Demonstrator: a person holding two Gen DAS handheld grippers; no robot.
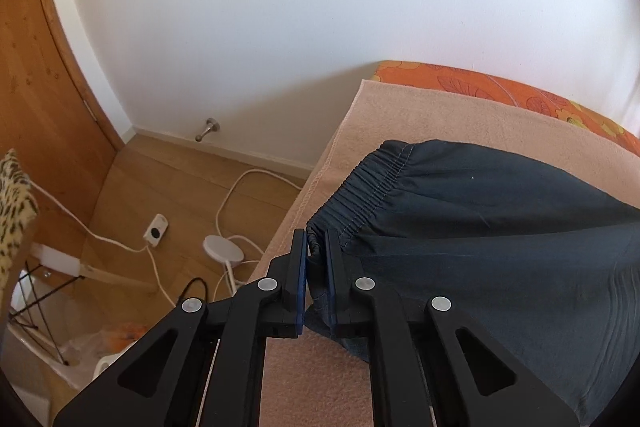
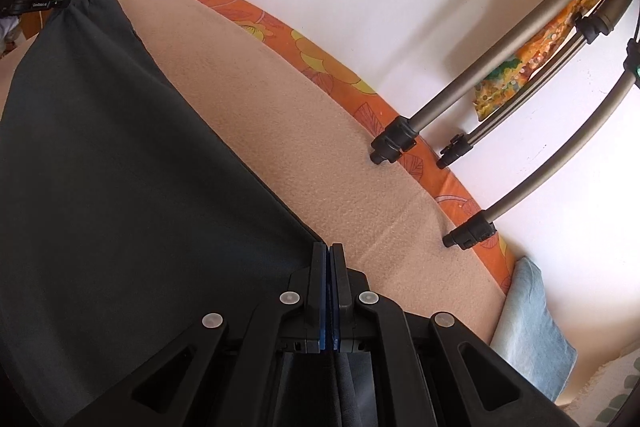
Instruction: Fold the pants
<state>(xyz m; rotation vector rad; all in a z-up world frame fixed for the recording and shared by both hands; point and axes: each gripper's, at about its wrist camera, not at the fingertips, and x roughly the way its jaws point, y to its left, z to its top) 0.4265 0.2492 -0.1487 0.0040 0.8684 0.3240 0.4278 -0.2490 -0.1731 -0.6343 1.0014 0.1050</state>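
A: Dark slate-blue fabric, thin woven: the pants [image 1: 500, 227] lie across the beige blanket [image 1: 420, 115] in the lower right of the left wrist view. Left gripper [image 1: 317, 247] is clamped on the bunched end of the elastic waistband [image 1: 372, 183].

B: Right gripper [image 2: 329, 251], lower centre of its view, is pinched tight on a corner of the same cloth, which hangs down through the linkage below. Which end that is, hem or otherwise, I cannot tell.

A: Long axis runs from the waistband away toward the right gripper; the cloth looks fairly taut between the two grips.

B: Judgement: any fold turns on that axis. Left grip is nearer the bed edge; tripod legs [image 2: 460, 99] stand well apart, right side.
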